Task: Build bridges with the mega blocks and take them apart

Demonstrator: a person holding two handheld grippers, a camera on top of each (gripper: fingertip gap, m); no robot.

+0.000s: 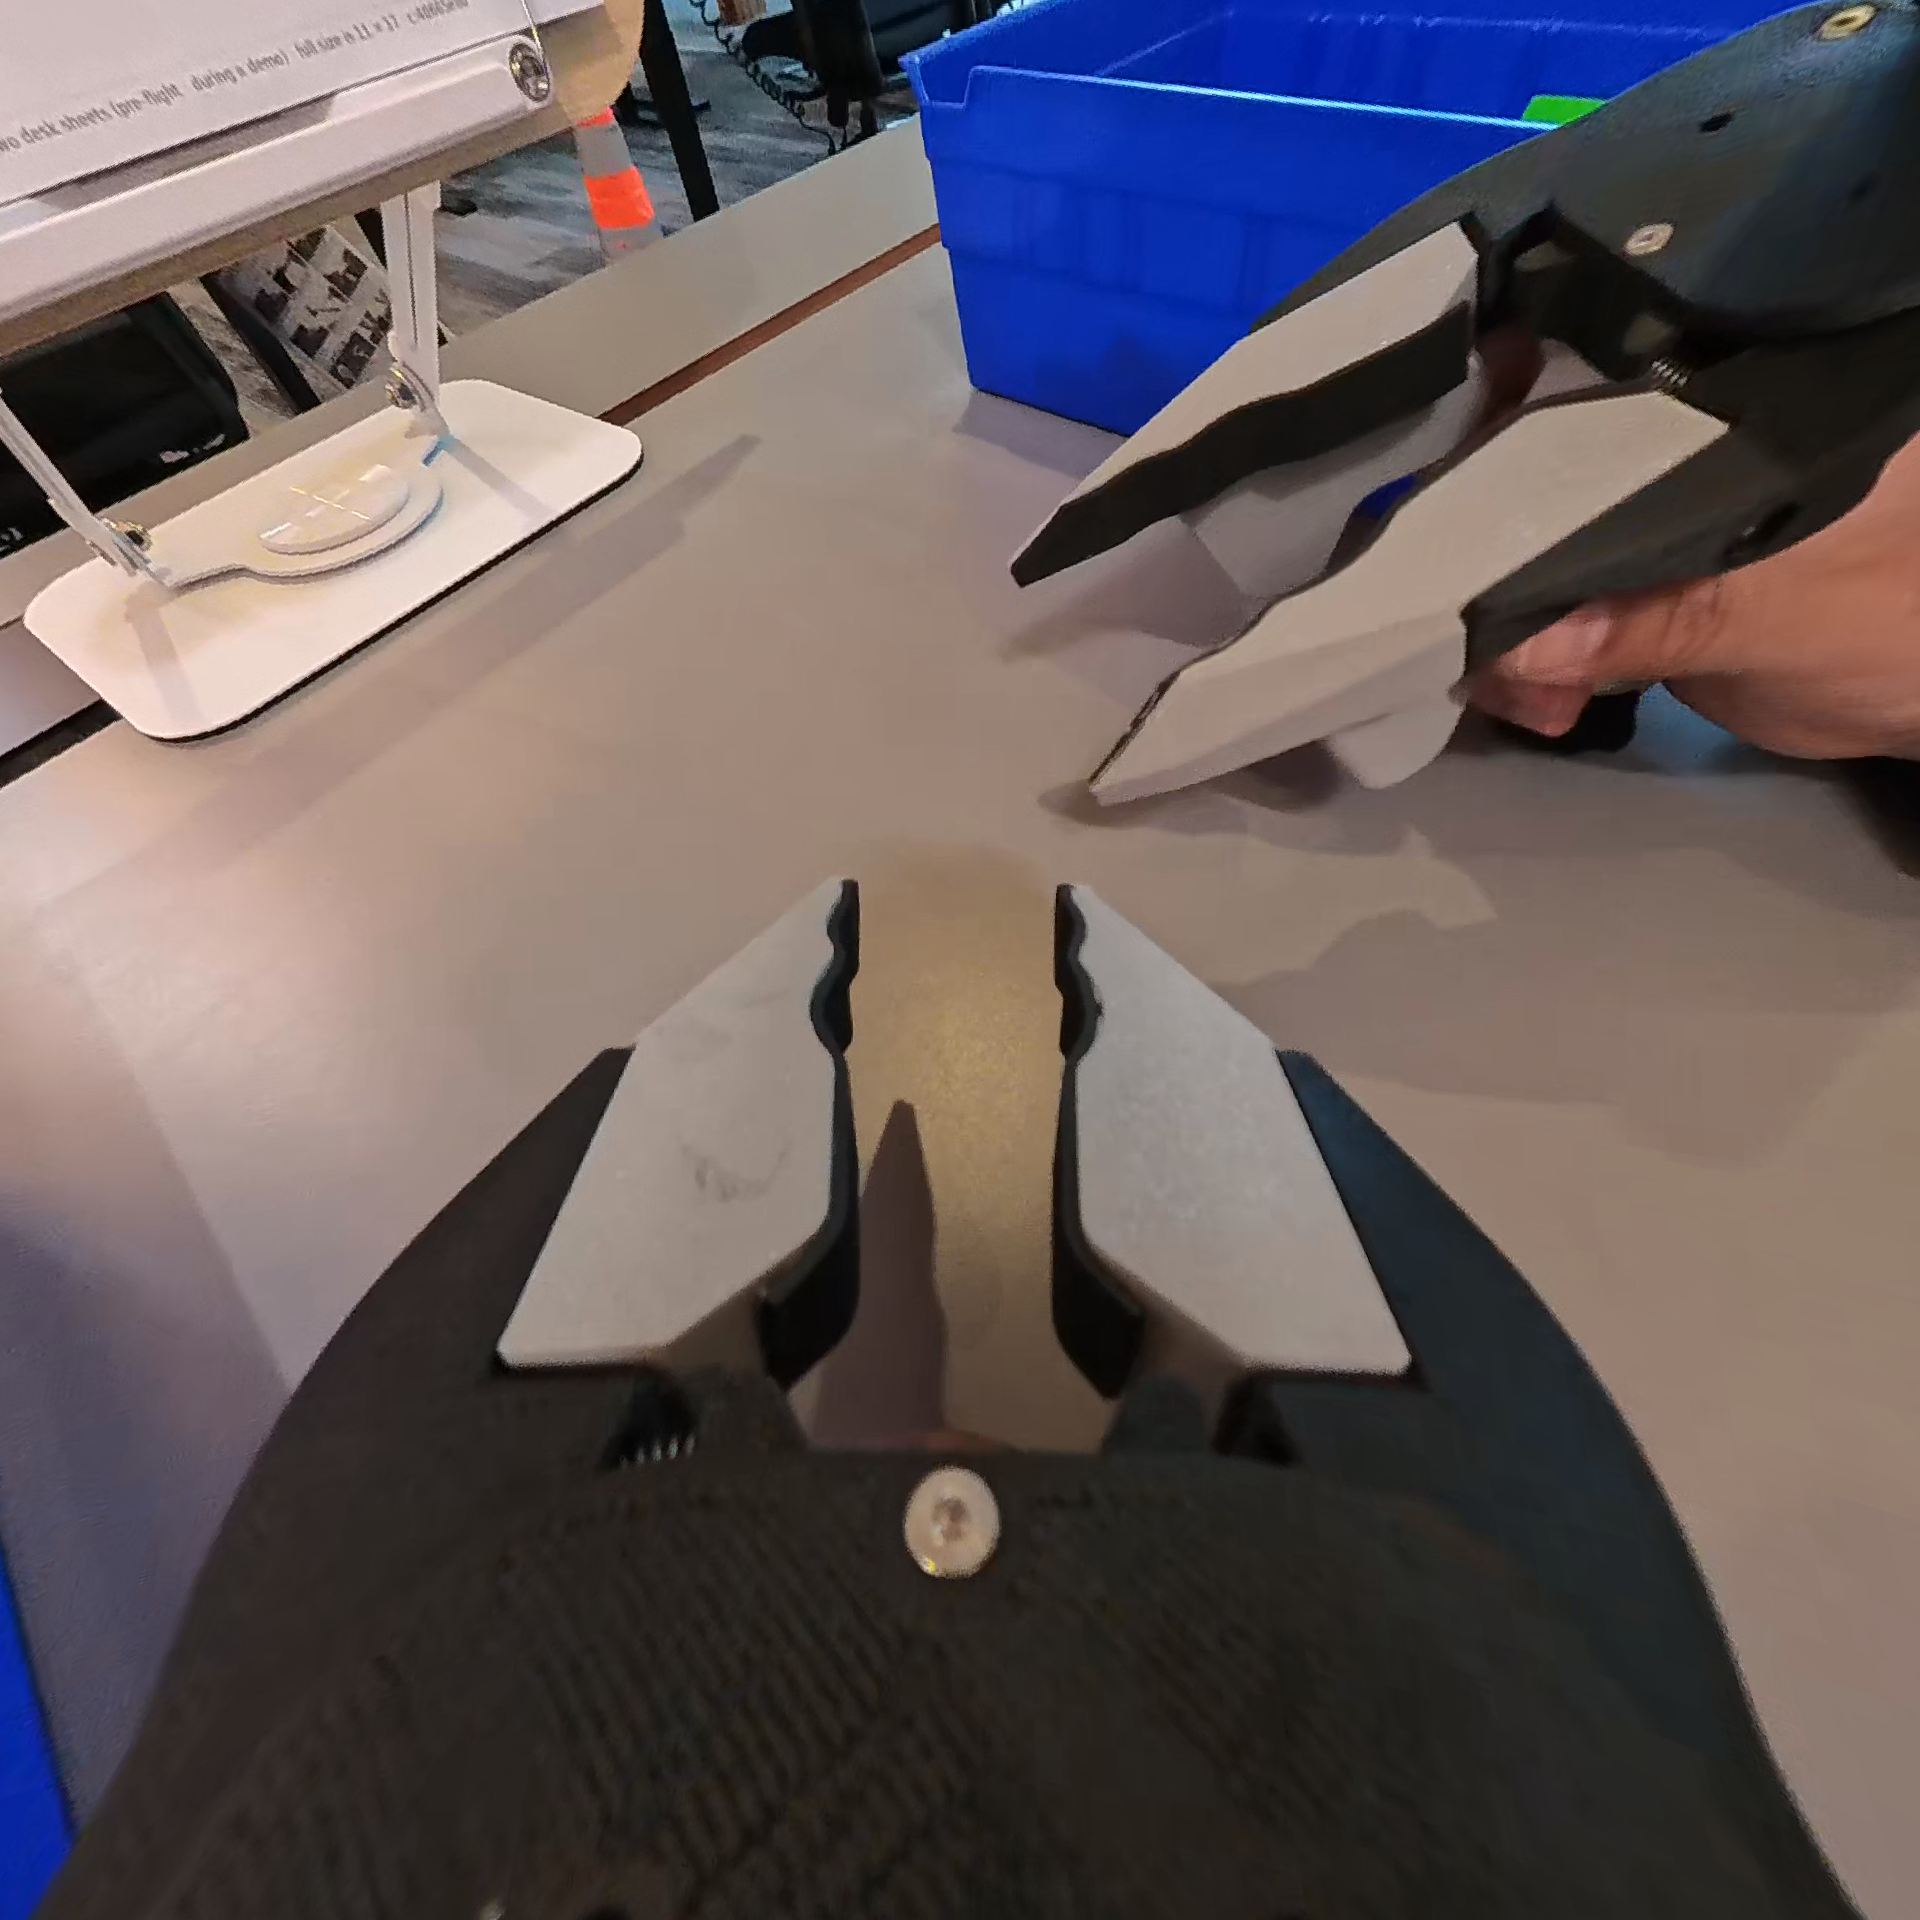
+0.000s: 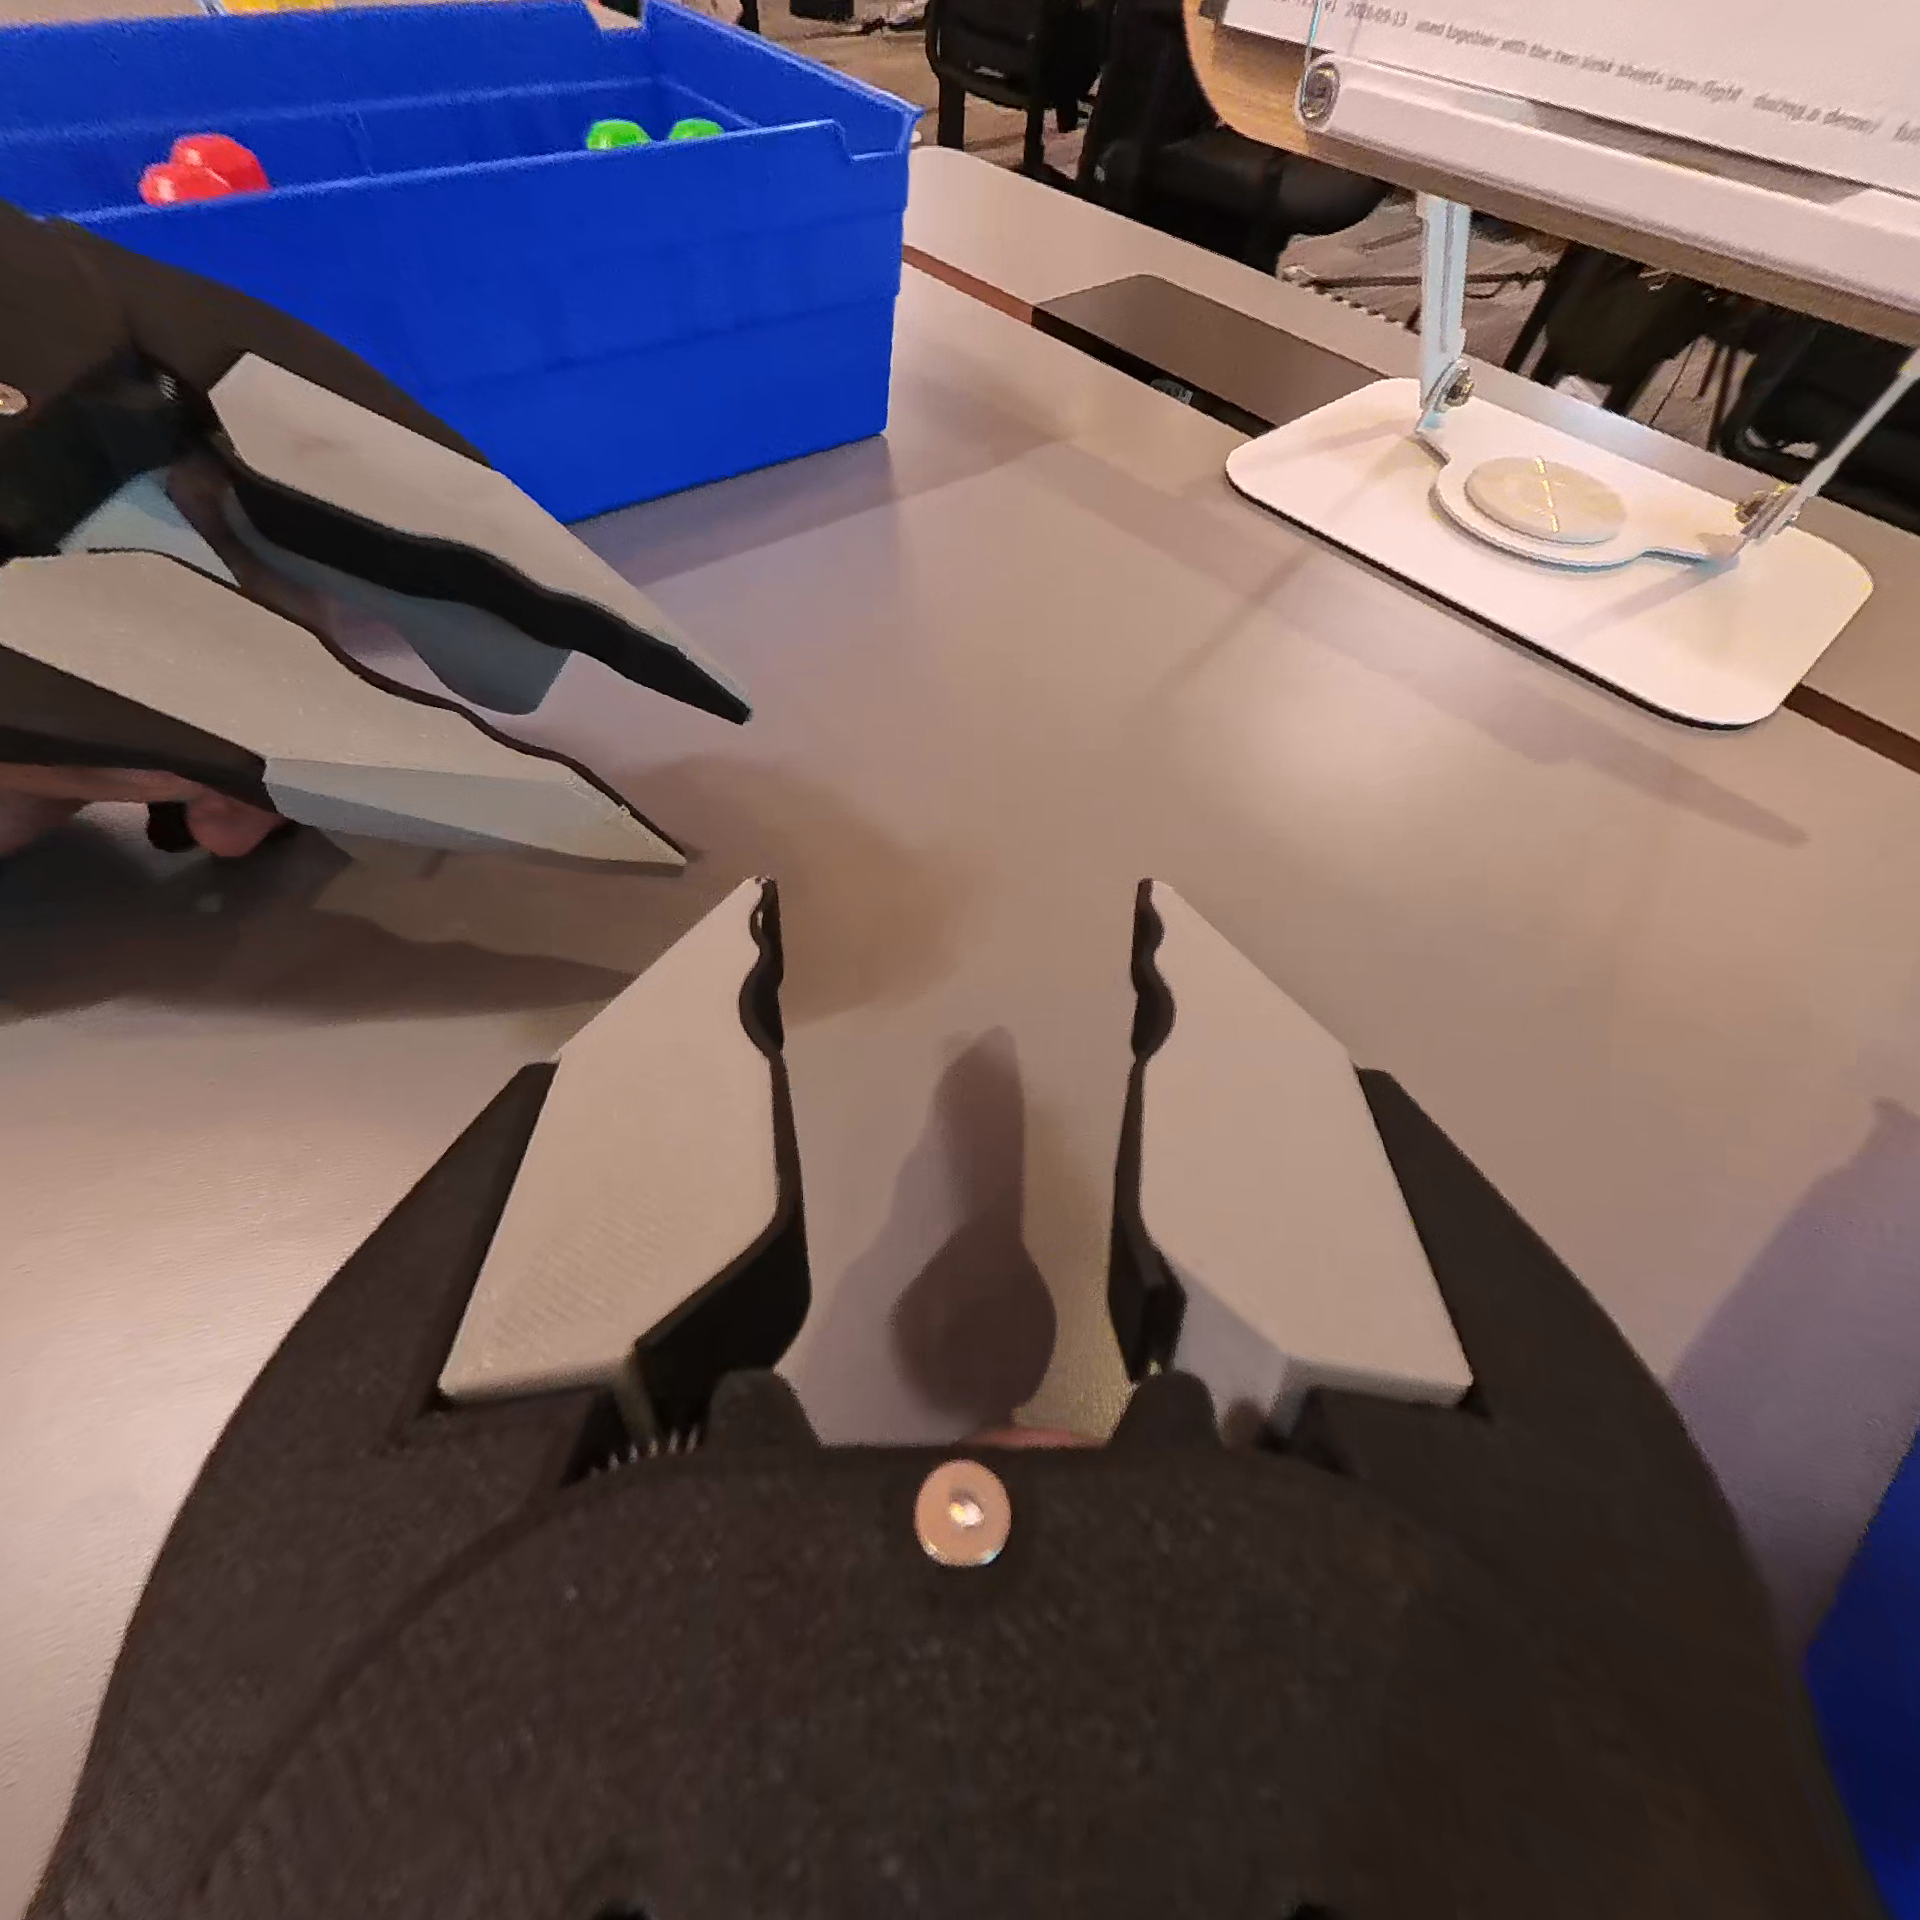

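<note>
The mega blocks lay well ahead of both tools, inside the blue plastic bin [image 2: 644,312] at the far side of the desk: a red chunky plastic block [image 2: 203,182] in one compartment and green ones [image 2: 634,133] in the next. None stood on the grey desk [image 2: 1039,727] itself, so no bridge had been started, probably because the blocks were stored there between rounds.

The left tool [image 1: 956,894] hovered low over the bare desk with its grey fingers partly spread and nothing between them. The right tool [image 2: 951,894] was spread wider, likewise empty, its pads facing only desk surface. Each tool appeared off to the side in the other's view, their tips near one another but apart, both angled inward toward the same clear patch. That suited a ready stance before reaching forward to the bin.

Beyond the tools, opposite the bin, stood a white metal stand [image 2: 1558,582] carrying a printed sheet [image 2: 1662,83].
</note>
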